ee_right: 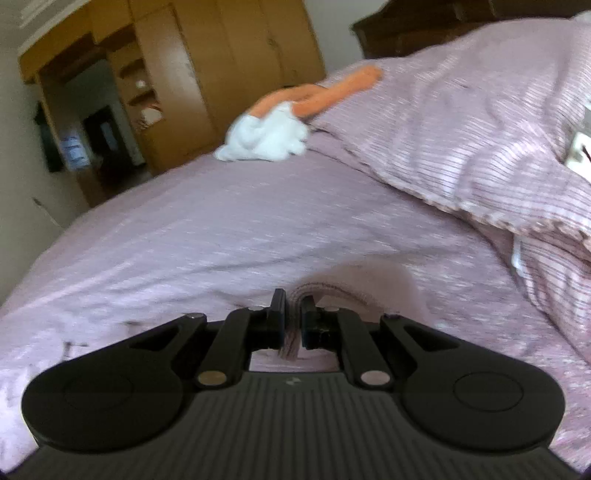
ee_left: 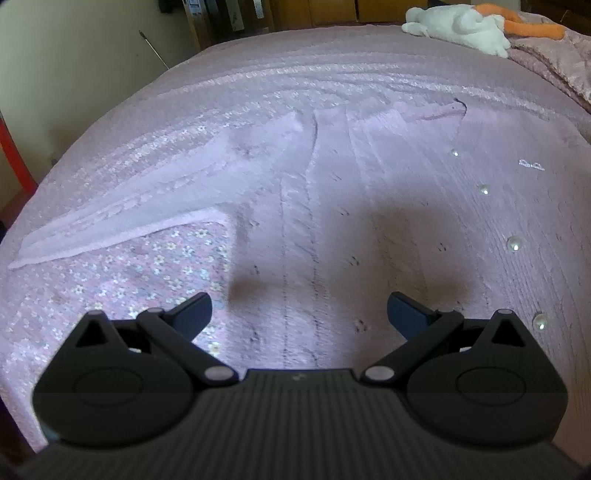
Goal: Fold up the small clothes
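Note:
A small pale pink knitted cardigan (ee_left: 369, 192) with pearl buttons (ee_left: 514, 243) lies spread flat on the bed; one sleeve (ee_left: 147, 206) stretches out to the left. My left gripper (ee_left: 299, 314) hovers just above its lower part, open, with nothing between its fingers. In the right wrist view my right gripper (ee_right: 293, 319) is shut on a ribbed edge of the cardigan (ee_right: 325, 291), and a fold of pink knit bulges just beyond the fingertips.
The bed (ee_left: 295, 74) wears a pink floral cover. A white and orange plush toy (ee_left: 461, 26) lies at its far side, the plush toy (ee_right: 273, 129) also showing beside a pink pillow (ee_right: 480, 129). A wooden wardrobe (ee_right: 221, 74) stands behind.

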The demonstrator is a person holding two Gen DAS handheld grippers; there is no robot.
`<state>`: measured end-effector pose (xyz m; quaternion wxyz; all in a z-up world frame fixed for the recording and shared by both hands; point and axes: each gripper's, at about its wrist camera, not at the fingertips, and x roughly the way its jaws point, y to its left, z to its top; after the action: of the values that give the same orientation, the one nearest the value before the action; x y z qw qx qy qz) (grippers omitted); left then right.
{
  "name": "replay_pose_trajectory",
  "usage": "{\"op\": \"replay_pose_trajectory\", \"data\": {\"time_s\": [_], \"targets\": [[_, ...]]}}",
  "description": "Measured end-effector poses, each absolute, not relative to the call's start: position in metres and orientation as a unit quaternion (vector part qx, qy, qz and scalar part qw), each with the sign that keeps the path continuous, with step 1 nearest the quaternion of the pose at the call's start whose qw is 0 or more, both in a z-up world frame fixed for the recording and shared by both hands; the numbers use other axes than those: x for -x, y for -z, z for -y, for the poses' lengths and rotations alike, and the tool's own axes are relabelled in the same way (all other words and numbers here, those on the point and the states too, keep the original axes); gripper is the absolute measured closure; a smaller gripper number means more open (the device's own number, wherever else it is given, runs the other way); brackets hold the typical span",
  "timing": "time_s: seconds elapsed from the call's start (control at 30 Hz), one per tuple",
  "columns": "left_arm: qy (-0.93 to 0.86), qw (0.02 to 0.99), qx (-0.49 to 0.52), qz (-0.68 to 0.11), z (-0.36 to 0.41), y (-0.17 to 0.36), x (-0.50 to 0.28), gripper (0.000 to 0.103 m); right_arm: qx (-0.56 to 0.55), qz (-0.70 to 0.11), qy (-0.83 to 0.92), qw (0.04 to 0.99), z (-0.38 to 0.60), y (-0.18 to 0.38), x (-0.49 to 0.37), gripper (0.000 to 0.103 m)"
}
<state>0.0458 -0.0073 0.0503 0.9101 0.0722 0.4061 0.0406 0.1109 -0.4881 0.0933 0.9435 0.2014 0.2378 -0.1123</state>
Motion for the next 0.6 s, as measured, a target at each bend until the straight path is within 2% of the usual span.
{"op": "replay_pose_trajectory", "data": {"time_s": [0.6], "targets": [[-0.064, 0.92, -0.037, -0.384, -0.04, -0.069, -0.04, 0.0, -0.224, -0.226, -0.014, 0.948, 0.311, -0.16, -0.149, 0.095]]}}
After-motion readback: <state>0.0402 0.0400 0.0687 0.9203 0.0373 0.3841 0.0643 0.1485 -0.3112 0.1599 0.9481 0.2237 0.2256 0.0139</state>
